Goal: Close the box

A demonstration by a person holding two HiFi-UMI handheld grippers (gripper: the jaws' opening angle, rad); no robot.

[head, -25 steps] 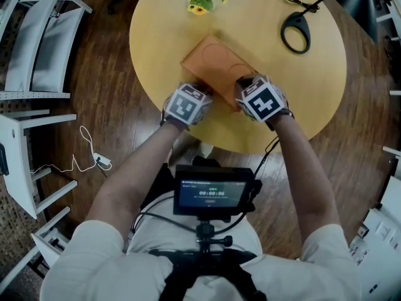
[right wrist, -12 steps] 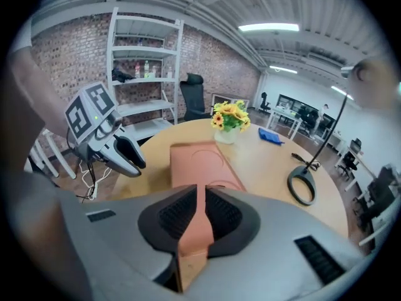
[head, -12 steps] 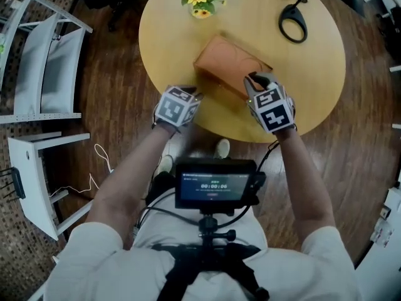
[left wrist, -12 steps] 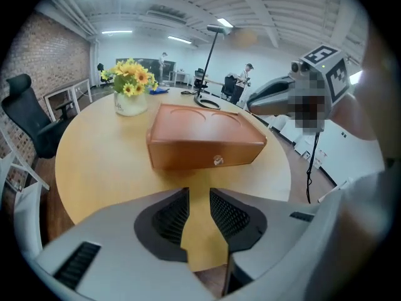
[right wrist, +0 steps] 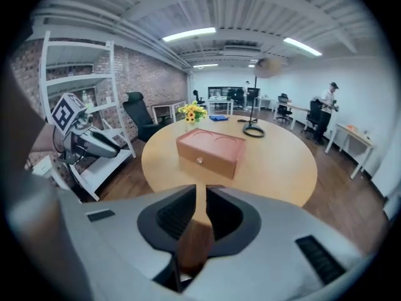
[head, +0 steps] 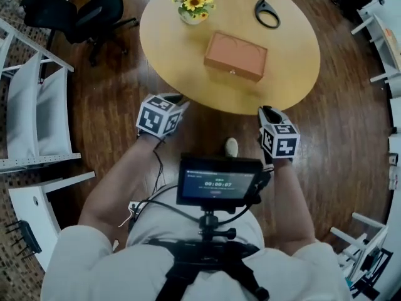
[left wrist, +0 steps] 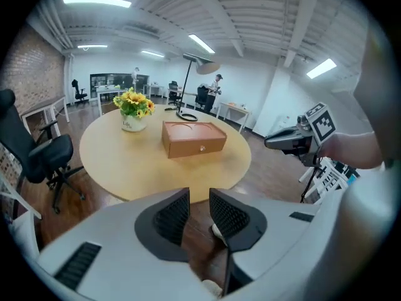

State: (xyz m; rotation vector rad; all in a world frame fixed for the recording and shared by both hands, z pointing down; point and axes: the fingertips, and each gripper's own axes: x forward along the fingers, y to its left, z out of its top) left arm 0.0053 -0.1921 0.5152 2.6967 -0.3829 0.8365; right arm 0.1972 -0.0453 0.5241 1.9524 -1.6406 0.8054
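The brown box lies with its lid down near the middle of the round wooden table; its small front clasp shows in the left gripper view and the right gripper view. Both grippers hang over the floor, off the table's near edge and well apart from the box. My left gripper is open, with nothing between its pads. My right gripper has its jaws opening, and only a narrow empty gap shows between them.
A vase of sunflowers and a black desk lamp's ring base stand at the table's far side. A black office chair and white racks stand at the left. A monitor hangs on the person's chest rig.
Both grippers have drawn back from the box's near side to beyond the table's edge. The right jaws have parted. The box stays shut on the table.
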